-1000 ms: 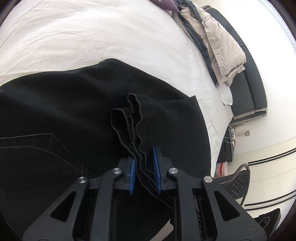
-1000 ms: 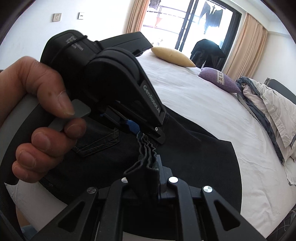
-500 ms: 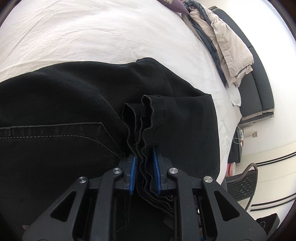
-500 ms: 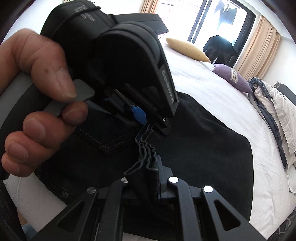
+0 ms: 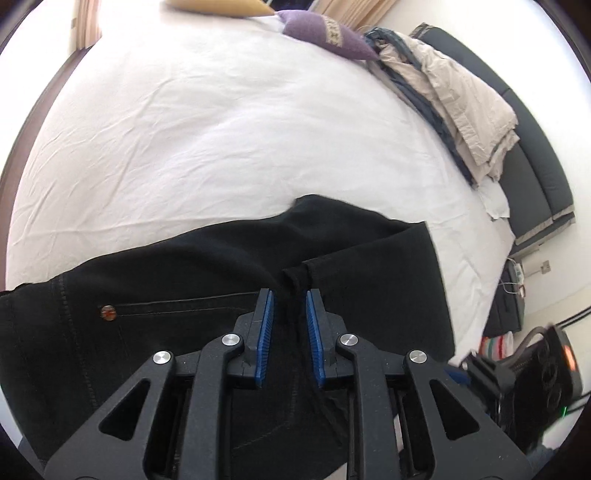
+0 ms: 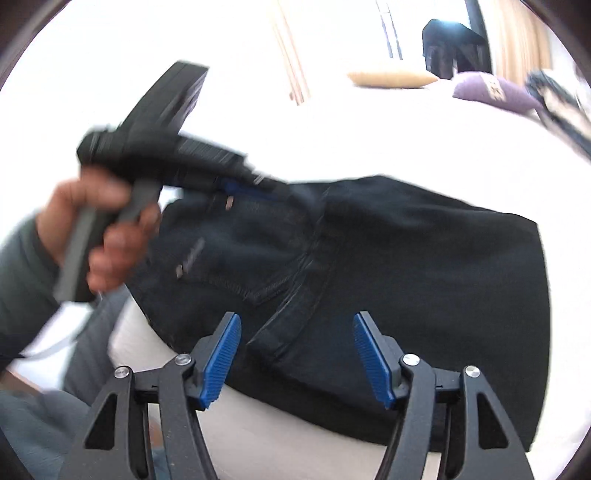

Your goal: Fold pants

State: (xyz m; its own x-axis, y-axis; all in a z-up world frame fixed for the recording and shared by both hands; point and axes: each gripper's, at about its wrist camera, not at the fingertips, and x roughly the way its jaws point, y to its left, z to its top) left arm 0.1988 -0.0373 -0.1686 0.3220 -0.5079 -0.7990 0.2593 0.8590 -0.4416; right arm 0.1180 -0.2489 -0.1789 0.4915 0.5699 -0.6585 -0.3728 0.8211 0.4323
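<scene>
Black pants (image 5: 184,280) lie folded on the white bed (image 5: 221,129), with a rivet and pocket seam at the left. My left gripper (image 5: 289,295) is low over the pants; its blue pads (image 5: 266,332) stand slightly apart with a bunched hem edge of the pants between them. In the right wrist view the pants (image 6: 406,266) lie flat with a back pocket showing. My right gripper (image 6: 297,321) is open and empty above their near edge. The left gripper (image 6: 258,181), held by a hand, is at the pants' far left edge.
A purple pillow (image 5: 325,40) and a tan pillow (image 5: 221,5) lie at the bed's far end. A pile of beige and blue bedding (image 5: 454,92) lies on the right, beside a dark sofa (image 5: 532,155). A chair and cables (image 5: 517,288) stand past the bed's right edge.
My right gripper has opened, let go of the bunched fabric and pulled back. The pants' folded end has come down flat on the bed. My left gripper's pads have spread slightly.
</scene>
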